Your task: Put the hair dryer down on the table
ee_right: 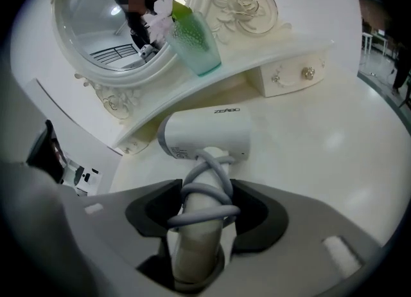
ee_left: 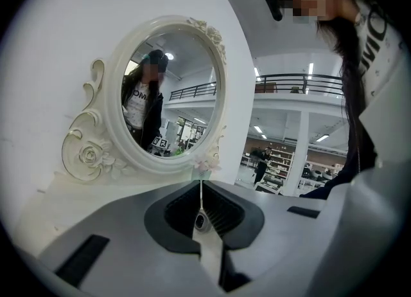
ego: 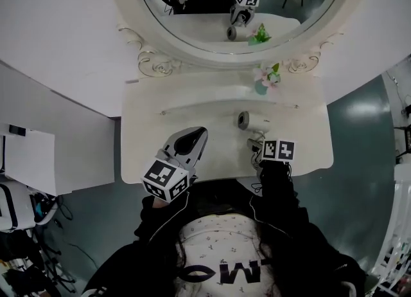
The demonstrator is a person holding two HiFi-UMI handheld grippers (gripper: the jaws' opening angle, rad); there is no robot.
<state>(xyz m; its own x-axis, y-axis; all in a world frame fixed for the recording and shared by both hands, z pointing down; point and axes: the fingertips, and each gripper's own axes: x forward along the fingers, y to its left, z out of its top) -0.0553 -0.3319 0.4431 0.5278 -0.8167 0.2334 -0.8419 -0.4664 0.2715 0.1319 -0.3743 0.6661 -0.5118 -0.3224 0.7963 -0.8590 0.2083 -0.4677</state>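
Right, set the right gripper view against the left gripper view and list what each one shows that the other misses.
Only the right gripper view: the hair dryer, its cord-wrapped handle clamped in the right gripper, and a small drawer. Only the left gripper view: the left gripper, jaws together with nothing between them, and a hall with shelving behind. Both: the oval mirror, the vase of flowers and the white table.

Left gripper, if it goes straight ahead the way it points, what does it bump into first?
Probably the small bunch of pale pink flowers in a green vase, standing below the oval white-framed mirror. Nothing shows nearer the left gripper, though depth is hard to judge.
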